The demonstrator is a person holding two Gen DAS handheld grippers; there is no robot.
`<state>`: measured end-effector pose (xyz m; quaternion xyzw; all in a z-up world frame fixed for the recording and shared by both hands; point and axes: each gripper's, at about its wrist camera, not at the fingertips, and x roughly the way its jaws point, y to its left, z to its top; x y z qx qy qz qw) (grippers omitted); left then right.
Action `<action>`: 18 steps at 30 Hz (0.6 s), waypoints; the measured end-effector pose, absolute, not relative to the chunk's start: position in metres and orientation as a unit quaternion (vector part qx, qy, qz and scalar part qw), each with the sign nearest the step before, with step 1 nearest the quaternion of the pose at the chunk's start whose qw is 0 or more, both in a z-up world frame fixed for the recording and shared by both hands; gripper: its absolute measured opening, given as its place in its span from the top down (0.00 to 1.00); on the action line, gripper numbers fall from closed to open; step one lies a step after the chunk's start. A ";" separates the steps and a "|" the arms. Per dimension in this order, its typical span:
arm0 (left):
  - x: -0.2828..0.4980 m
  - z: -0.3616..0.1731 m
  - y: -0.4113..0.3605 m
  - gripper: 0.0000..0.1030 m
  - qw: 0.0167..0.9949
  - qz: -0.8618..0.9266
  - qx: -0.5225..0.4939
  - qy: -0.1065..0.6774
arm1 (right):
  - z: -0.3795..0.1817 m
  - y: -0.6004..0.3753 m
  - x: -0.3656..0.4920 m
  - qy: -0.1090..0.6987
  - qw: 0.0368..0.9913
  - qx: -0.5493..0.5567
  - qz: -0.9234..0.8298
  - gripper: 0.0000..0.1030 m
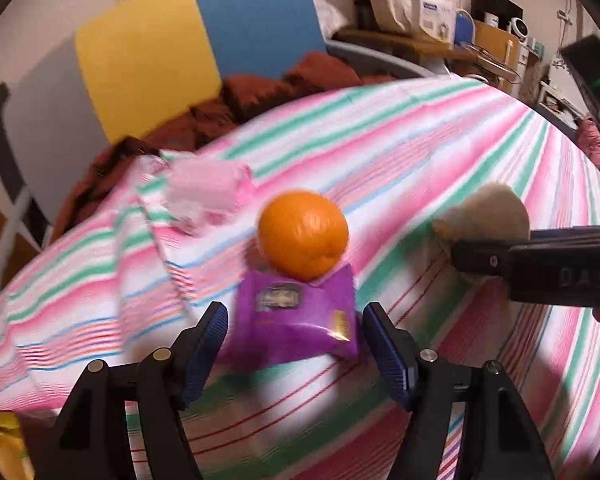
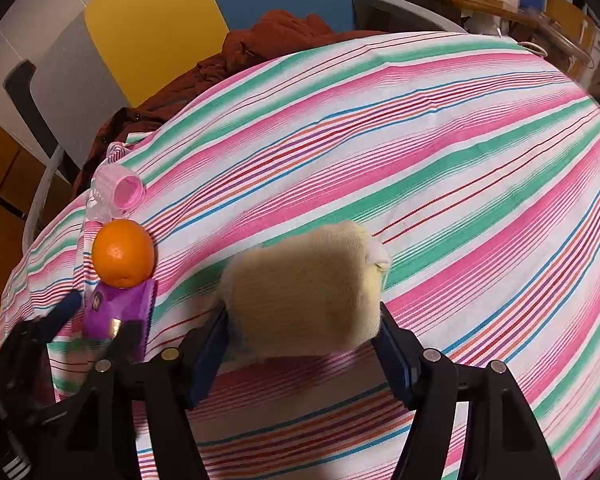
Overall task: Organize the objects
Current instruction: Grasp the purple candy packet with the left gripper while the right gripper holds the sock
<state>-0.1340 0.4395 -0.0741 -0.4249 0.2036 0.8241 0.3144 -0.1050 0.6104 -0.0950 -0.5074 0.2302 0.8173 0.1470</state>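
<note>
On the striped cloth (image 2: 420, 152), toward its left side as my right camera sees it, three things sit in a loose line: a pink plastic piece (image 2: 116, 192) farthest out, an orange (image 2: 123, 253) nearer, and a purple packet (image 2: 118, 310) nearest, its far edge tucked just under the orange.

My left gripper (image 1: 296, 340) stands wide, and nothing is pressed between its pads. The purple packet (image 1: 300, 316) lies in the gap between the two fingers, flat on the cloth, and I see a margin on both sides. Its long axis seems to run away from me, roughly along the line the fingers point, toward the orange (image 1: 303, 235) directly beyond. That is the relation that matters: packet first, orange straight behind it and touching it, pink piece (image 1: 208, 196) off to the left and farther back. Any push forward with this hand would, I judge, nudge the orange.

My right gripper (image 2: 304, 344) is closed on a soft cream-coloured woolly bundle (image 2: 304, 300), a glove or sock perhaps, I cannot tell which. It is held off the cloth, well to the right of the row. From the left camera that bundle (image 1: 488, 212) shows at the right edge, level with the orange.

So the left hand is plainly nearer the row; the right must bring the bundle leftward to join it.
</note>
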 end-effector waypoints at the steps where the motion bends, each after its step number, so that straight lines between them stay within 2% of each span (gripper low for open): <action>1: -0.133 -0.077 0.438 0.31 0.319 0.821 -0.431 0.196 | -0.095 0.610 -0.106 0.230 0.147 -0.508 0.817 0.32; 5: -0.130 -0.079 0.434 0.33 0.316 0.835 -0.417 0.173 | -0.095 0.610 -0.107 0.231 0.147 -0.508 0.817 0.32; 6: -0.130 -0.079 0.434 0.40 0.315 0.836 -0.415 0.172 | -0.095 0.610 -0.106 0.231 0.147 -0.508 0.817 0.32; 11: -0.125 -0.079 0.425 0.50 0.320 0.841 -0.406 0.157 | -0.096 0.607 -0.108 0.222 0.149 -0.509 0.818 0.33; 18: -0.105 -0.078 0.413 0.54 0.321 0.849 -0.384 0.171 | -0.095 0.605 -0.107 0.214 0.156 -0.504 0.822 0.36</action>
